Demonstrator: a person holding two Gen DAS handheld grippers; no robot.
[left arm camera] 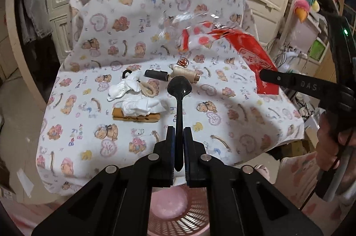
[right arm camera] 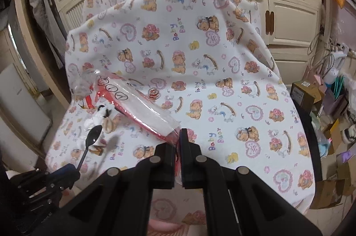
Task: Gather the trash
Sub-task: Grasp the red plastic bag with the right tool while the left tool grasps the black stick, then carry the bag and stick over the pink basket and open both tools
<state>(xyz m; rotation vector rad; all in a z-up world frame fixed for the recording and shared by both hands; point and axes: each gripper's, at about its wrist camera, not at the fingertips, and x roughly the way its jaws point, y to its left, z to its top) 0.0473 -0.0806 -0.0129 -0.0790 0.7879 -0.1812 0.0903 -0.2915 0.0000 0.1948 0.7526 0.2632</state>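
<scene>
My left gripper (left arm camera: pixel 179 131) is shut on the handle of a black plastic spoon (left arm camera: pixel 179 89), held upright above the table's near edge; it also shows in the right wrist view (right arm camera: pixel 93 135). My right gripper (right arm camera: pixel 179 132) is shut on a red and clear plastic wrapper (right arm camera: pixel 142 105), lifted off the table; it shows in the left wrist view (left arm camera: pixel 244 45) too. Crumpled white tissues (left arm camera: pixel 133 96) lie on the bear-print cloth (left arm camera: pixel 222 116). A pink slotted basket (left arm camera: pixel 189 213) sits below my left gripper.
On the cloth lie a brown cracker-like slab (left arm camera: pixel 135 117), a coil of rope (left arm camera: pixel 149 89), a black spool (left arm camera: pixel 155 75), a beige thread spool (left arm camera: pixel 184 74) and a small red-striped marble (left arm camera: pixel 183 62). Cream cupboards (right arm camera: pixel 289 2) stand behind. Boxes and clutter (right arm camera: pixel 329 113) fill the right.
</scene>
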